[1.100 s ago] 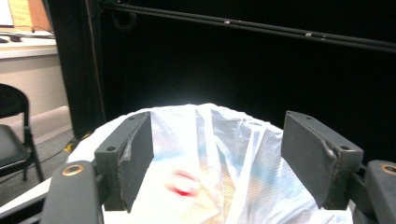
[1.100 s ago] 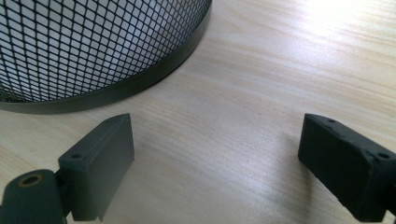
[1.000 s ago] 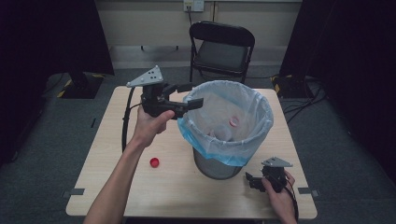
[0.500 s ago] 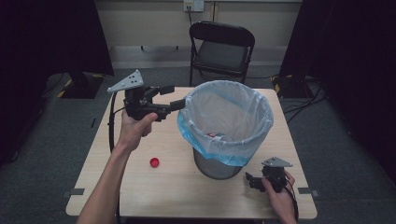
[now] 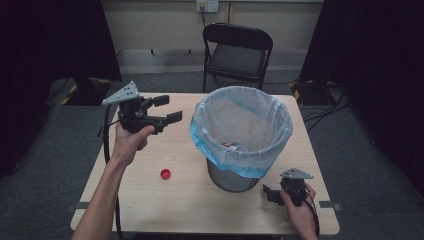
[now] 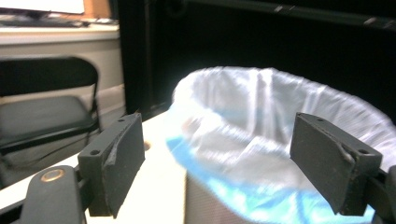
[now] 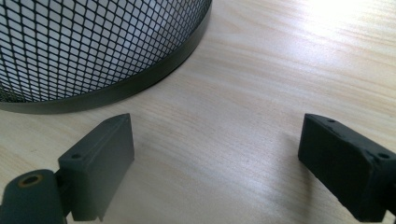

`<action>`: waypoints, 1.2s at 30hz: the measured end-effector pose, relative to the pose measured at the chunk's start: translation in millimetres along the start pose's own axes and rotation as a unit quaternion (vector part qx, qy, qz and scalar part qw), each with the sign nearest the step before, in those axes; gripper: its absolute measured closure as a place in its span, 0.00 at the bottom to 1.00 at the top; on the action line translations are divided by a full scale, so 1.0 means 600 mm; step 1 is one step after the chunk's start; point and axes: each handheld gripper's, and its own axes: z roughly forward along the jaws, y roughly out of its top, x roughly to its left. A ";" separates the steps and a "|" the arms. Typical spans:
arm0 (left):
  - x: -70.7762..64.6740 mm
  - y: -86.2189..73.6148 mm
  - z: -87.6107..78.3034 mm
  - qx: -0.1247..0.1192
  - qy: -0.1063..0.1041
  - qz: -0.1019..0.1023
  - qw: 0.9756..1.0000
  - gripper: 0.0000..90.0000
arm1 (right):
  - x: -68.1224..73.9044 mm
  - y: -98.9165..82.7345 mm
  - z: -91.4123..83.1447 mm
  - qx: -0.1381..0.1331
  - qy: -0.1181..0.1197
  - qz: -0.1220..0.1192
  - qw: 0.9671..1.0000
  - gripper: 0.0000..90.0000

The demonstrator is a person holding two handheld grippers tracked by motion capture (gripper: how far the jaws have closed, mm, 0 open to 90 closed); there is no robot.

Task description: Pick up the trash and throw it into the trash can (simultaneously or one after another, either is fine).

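Left gripper (image 5: 167,109) is hanging above the table (image 5: 150,200), just left of the lined mesh bin (image 5: 242,131) and not touching it; jaws have just been opening and are standing wide with nothing between them. Red bottle cap (image 5: 165,174) is lying on the table below it, nearer the person. Right gripper (image 5: 266,193) is resting low beside the bin's base, jaws gaping wide, nothing between them

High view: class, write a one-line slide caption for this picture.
Left gripper, fingers open and empty, beside the lined bin; red cap on the table.
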 end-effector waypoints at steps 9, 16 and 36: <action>0.012 -0.043 -0.017 0.016 0.024 -0.008 1.000 0.19 | 0.000 0.000 0.000 0.000 0.000 0.000 1.000 0.11; 0.013 -0.081 -0.020 0.048 0.025 -0.021 0.998 0.19 | 0.000 0.000 0.000 0.000 0.000 0.000 1.000 0.11; 0.038 -0.207 -0.053 0.126 0.066 -0.050 0.989 0.26 | -0.001 0.000 0.000 0.000 0.001 -0.001 1.000 0.11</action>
